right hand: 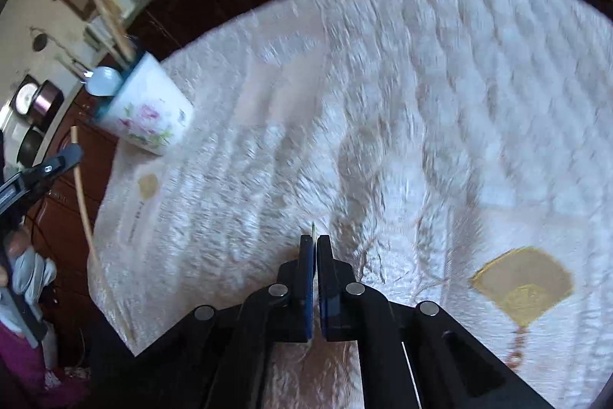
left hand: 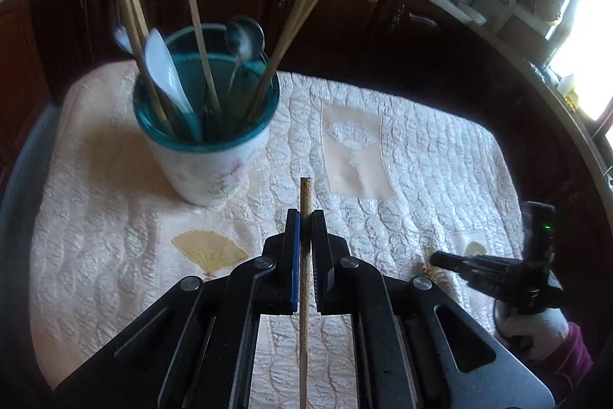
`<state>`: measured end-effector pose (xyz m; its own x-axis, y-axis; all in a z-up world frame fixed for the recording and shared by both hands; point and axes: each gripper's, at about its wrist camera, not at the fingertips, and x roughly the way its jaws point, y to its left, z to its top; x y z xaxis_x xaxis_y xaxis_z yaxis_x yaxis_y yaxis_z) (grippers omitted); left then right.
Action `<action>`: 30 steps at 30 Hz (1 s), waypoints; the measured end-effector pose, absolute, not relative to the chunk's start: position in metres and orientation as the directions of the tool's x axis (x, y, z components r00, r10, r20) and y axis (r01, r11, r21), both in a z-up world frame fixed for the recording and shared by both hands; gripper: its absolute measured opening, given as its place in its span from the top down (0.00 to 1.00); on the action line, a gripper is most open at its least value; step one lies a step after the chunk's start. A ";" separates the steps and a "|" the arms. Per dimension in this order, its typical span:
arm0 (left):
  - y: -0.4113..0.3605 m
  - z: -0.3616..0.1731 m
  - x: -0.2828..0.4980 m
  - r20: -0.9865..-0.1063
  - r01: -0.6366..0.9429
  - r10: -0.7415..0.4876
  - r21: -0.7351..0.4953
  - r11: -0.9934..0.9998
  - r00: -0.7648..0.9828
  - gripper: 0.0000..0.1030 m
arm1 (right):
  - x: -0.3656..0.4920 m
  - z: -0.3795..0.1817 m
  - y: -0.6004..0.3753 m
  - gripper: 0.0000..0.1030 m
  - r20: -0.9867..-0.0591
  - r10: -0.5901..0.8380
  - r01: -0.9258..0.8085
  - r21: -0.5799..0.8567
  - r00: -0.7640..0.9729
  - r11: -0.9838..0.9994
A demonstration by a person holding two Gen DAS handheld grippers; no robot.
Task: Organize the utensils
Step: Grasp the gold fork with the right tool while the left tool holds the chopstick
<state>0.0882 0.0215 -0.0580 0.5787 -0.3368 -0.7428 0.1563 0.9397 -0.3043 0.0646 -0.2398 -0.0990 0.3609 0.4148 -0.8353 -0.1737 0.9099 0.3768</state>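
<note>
One thin wooden chopstick [left hand: 305, 202] is clamped in the left tongs [left hand: 305, 217], seen from the left wrist cam. Its long axis runs straight along the tongs, tip poking out ahead, rest trailing back under the cam. The white floral ceramic cup w/ teal lining [left hand: 207, 125] stands upright ahead and to the left on the cream quilted cloth over the worktop [left hand: 421, 156], apart from the stick tip. It already holds more chopsticks, metal spoons and a white spoon. The right tongs [left hand: 440, 259] sit far right, well away.

Right wrist cam, blurred: right tongs [right hand: 315, 240] are pressed together; a thin sliver shows at the tips, can't tell what. The cup [right hand: 149, 110] lies far off to the upper left, w/ the left tongs [right hand: 74, 152] and their stick just beside it. Left hand is the nearer; my read is the stick goes in tip first.
</note>
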 end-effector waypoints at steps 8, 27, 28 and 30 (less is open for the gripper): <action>0.034 -0.043 0.084 -0.720 0.138 -0.336 -0.321 0.937 0.608 0.96 | 0.066 -0.069 -0.234 0.98 -0.816 0.370 -0.202 0.312 0.443 0.928; 0.045 -0.038 0.075 -0.708 0.127 -0.330 -0.326 0.937 0.624 0.96 | 0.064 -0.072 -0.232 0.98 -0.811 0.441 -0.221 0.382 0.384 0.897; 0.045 -0.036 0.074 -0.705 0.127 -0.329 -0.325 0.937 0.628 0.96 | 0.062 -0.062 -0.232 0.98 -0.799 0.449 -0.236 0.383 0.401 0.893; 0.045 -0.033 0.072 -0.701 0.131 -0.326 -0.319 0.939 0.634 0.96 | 0.060 -0.045 -0.231 0.98 -0.776 0.464 -0.262 0.385 0.426 0.885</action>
